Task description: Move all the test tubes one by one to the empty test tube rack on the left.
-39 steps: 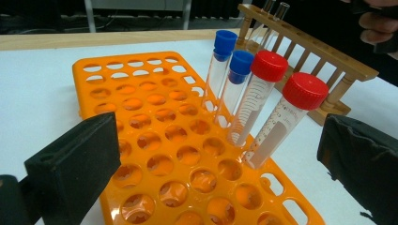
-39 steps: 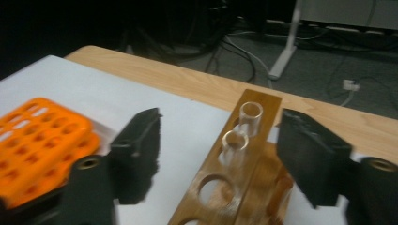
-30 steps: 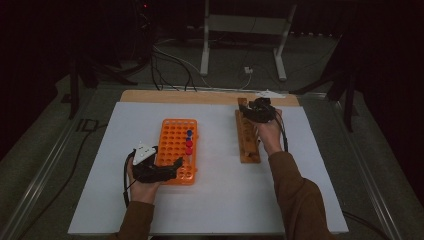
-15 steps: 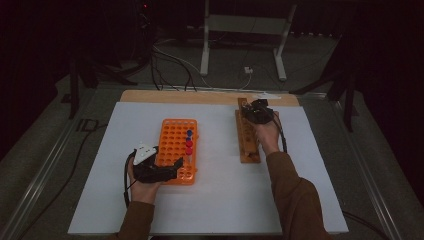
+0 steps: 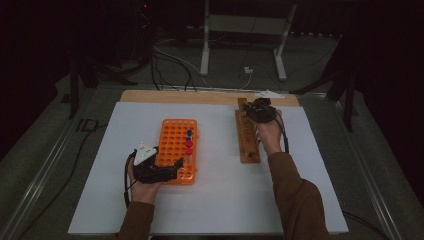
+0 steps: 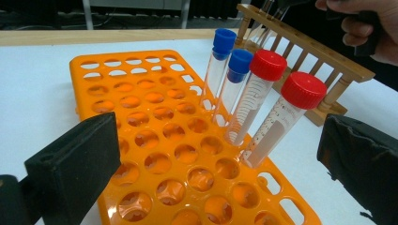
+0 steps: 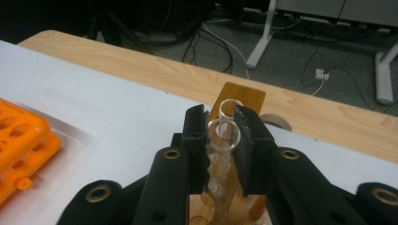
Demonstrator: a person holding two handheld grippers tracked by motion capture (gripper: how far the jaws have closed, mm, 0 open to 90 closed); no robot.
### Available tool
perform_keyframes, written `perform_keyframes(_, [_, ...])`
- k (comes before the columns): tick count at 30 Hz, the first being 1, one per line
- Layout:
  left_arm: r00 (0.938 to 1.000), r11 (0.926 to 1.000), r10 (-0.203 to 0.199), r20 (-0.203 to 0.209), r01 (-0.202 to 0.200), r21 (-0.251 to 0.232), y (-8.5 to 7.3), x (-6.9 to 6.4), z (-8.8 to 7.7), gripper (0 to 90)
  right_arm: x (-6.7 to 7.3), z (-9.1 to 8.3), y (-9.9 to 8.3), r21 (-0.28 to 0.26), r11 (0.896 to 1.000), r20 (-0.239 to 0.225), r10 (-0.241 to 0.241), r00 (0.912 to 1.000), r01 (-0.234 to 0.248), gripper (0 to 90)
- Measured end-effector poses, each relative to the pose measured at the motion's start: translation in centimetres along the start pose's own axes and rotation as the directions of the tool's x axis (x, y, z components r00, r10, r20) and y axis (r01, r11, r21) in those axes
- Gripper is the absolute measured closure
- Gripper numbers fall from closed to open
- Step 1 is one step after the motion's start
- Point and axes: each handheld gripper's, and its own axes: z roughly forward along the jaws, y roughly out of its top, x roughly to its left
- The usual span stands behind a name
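You will find no readable text, brand or number. The red-capped tubes (image 6: 263,108) in the orange rack (image 6: 155,140), centre of the left gripper view, carry graduation marks too blurred to read.

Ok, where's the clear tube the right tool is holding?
The clear tube sits between the right tool's jaws at the far end of the wooden rack, right of the orange rack in the high view, with a second clear tube just behind it.
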Motion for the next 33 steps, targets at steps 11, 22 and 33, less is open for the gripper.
perform_keyframes(11, [0.9999, 0.9999, 0.011, -0.004, -0.011, -0.003, 0.0, -0.2, 0.0, 0.4, 0.0, -2.5, 1.0, -0.058, 0.998, -0.002, -0.017, 0.9999, 0.017, 76.3])
perform_keyframes(22, [0.9999, 0.9998, 0.016, -0.005, -0.016, -0.015, 0.1, -0.4, -0.2, 0.4, 1.1, -4.7, 1.5, -0.098, 0.993, -0.024, -0.073, 0.9971, 0.07, 76.3])
perform_keyframes(33, [0.9977, 0.9974, 0.068, -0.006, -0.068, -0.023, 0.6, -1.5, 0.1, 0.4, 2.9, -6.6, 0.8, -0.117, 0.987, -0.123, -0.127, 0.9843, 0.113, 76.2])
